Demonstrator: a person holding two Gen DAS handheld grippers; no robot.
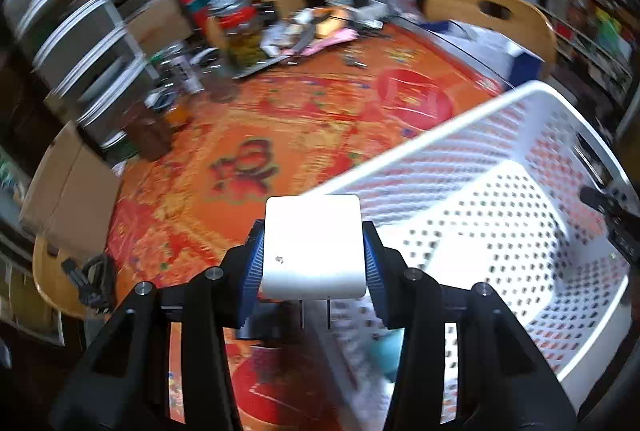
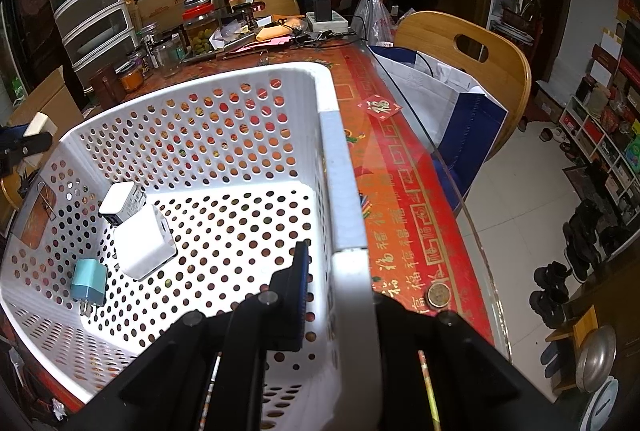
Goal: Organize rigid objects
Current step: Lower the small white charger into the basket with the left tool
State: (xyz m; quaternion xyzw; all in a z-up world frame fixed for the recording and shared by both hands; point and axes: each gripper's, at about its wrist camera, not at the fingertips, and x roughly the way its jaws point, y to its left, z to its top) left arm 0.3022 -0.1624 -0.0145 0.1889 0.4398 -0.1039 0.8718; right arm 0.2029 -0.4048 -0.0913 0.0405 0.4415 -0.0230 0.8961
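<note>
My left gripper (image 1: 314, 255) is shut on a white charger block (image 1: 312, 231), its blue pads (image 1: 256, 259) pressing both sides. It hangs above the orange tablecloth beside the near rim of the white perforated basket (image 1: 440, 135). In the right wrist view the same gripper (image 2: 24, 147) shows at the left edge, outside the basket, with the white block (image 2: 38, 123) in it. My right gripper (image 2: 340, 271) is shut on the basket's side wall (image 2: 344, 191), one finger inside and one outside. A white USB charger (image 2: 120, 205), a white cube charger (image 2: 144, 243) and a teal plug (image 2: 89, 281) lie inside.
Glass jars (image 2: 200, 27), a stack of plastic drawers (image 2: 88, 7) and a cardboard box (image 1: 68, 191) crowd the far and left sides of the table. A coin (image 2: 439, 296) lies near the glass table edge. Wooden chairs (image 2: 472, 47) stand behind the table.
</note>
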